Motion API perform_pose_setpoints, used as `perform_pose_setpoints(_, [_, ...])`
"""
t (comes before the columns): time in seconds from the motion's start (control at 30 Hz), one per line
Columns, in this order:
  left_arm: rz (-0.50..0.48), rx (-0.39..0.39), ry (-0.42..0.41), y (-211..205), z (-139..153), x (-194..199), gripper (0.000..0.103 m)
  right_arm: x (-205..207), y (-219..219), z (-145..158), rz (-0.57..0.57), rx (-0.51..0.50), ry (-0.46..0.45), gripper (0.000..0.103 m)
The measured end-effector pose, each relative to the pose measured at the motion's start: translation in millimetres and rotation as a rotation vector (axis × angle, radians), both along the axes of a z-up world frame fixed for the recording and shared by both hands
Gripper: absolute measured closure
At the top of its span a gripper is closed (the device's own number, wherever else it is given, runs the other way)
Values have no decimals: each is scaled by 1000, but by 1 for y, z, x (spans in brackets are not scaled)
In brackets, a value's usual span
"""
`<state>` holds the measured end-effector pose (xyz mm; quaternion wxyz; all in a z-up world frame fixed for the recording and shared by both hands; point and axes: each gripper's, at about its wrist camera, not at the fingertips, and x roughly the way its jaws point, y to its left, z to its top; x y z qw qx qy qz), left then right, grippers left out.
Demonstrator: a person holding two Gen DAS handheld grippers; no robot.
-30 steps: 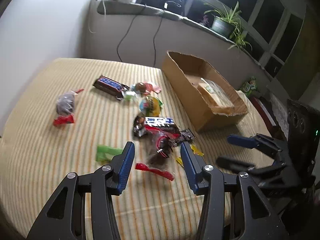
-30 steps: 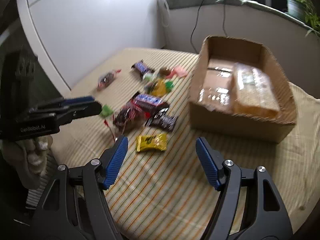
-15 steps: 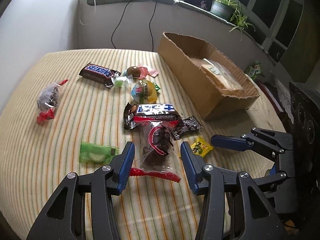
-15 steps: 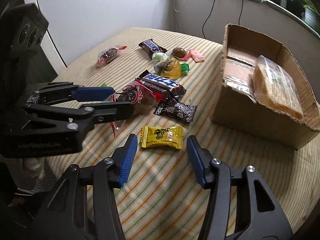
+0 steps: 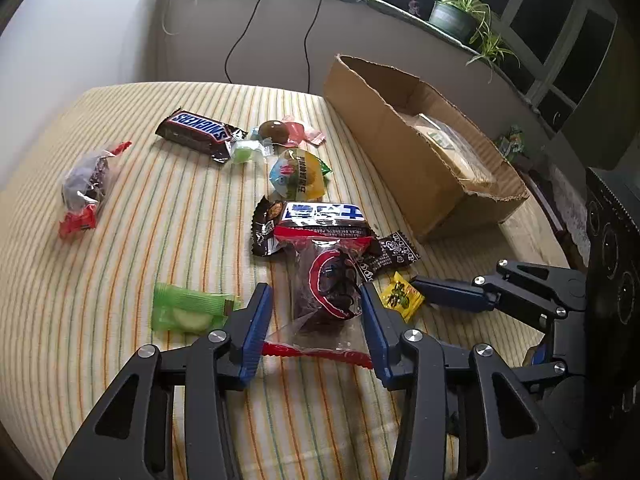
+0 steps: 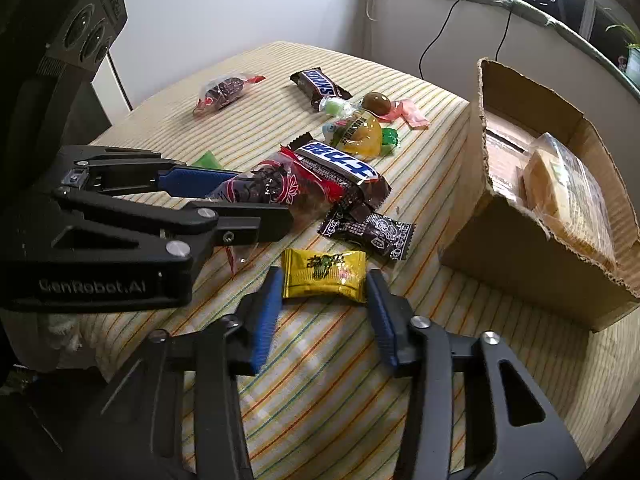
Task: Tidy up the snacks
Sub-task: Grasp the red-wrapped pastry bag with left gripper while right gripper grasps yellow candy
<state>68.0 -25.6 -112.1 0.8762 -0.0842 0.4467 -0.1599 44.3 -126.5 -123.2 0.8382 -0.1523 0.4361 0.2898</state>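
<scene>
Snacks lie scattered on a striped tablecloth [image 5: 160, 240]. A clear red-trimmed packet of dark fruit [image 5: 328, 292] lies between the blue pads of my left gripper [image 5: 314, 308]. Its jaws are closing, and a gap shows at the left pad. In the right wrist view the left gripper [image 6: 262, 198] straddles the same packet [image 6: 276, 188]. My right gripper [image 6: 324, 292] has its tips at both ends of a yellow candy packet [image 6: 324, 276]. Those jaws are closing too, and the pads do not squeeze it. A cardboard box [image 5: 400, 152] with a wrapped block inside stands to the right.
A Snickers bar [image 5: 196, 132], a jelly cup [image 5: 298, 176], a blue-and-white bar [image 5: 320, 214], a black packet [image 5: 388, 256], a green packet [image 5: 188, 312] and a second fruit packet [image 5: 86, 188] lie around. Cables and potted plants line the sill behind.
Both grippers have sunk toward the snacks. The right jaws have narrowed a lot around the yellow packet. The left jaws now straddle the fruit packet and are slightly narrower.
</scene>
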Motion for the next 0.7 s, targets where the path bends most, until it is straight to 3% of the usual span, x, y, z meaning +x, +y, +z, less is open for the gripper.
perform_pose_setpoints(0.23, [12,-12,-2,7,1,-2,62,2,0,0,14,2,3,74])
perform_pose_setpoints(0.7, [18,-36,-24,15,12,-9,62,4,-14,3,-26,99,35,76])
